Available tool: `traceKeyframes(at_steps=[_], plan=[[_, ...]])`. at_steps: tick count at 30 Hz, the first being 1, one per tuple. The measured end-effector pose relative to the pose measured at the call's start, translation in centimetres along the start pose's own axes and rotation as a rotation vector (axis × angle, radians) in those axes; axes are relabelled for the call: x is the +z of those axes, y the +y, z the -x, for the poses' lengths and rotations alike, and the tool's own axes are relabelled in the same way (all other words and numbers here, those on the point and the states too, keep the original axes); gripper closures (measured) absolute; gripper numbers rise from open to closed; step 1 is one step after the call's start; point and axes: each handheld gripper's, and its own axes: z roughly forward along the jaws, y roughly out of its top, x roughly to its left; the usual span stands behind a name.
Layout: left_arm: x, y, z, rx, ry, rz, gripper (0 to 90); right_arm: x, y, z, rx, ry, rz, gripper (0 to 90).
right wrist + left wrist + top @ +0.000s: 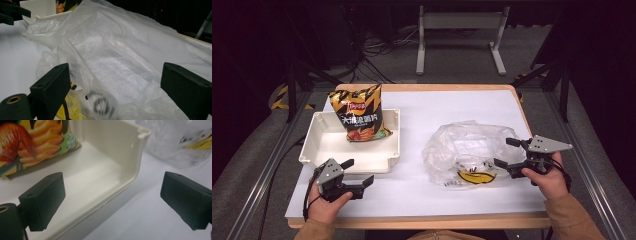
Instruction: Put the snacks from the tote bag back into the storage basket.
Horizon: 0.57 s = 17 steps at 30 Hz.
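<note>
Right claw [511, 152] agape at plastic bag [467, 145]

Chip bag [32, 142] cut off top-left; plastic bag [120, 62] print blurred.

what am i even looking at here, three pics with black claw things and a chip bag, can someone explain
A person sits at a white table and holds a hand-operated pair of tongs in each hand. No robot arm is involved.

The wide picture comes from a camera above the table. The other two come from small cameras riding on each pair of tongs, looking out between its two black jaws.

On the table are a white tray with a bag of chips leaning inside it, and a crumpled clear plastic bag with a yellow and black print.

The left tongs are open beside the tray's near corner, holding nothing. The right tongs are open too, jaws at the plastic bag's edge, not closed on it.
</note>
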Motion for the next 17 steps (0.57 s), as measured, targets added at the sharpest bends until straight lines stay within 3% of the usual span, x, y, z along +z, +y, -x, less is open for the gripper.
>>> traceKeyframes(at_steps=[7, 17], plan=[[0.4, -0.5, 0.1, -0.017, -0.005, 0.022, 5.6, 0.5, -0.8, -0.1, 0.018, -0.003, -0.027, 8.9], [0.4, -0.6, 0.1, -0.029, 0.003, 0.030, 2.2, 1.1, -1.3, -0.3, 0.026, -0.001, -0.019, 7.8]])
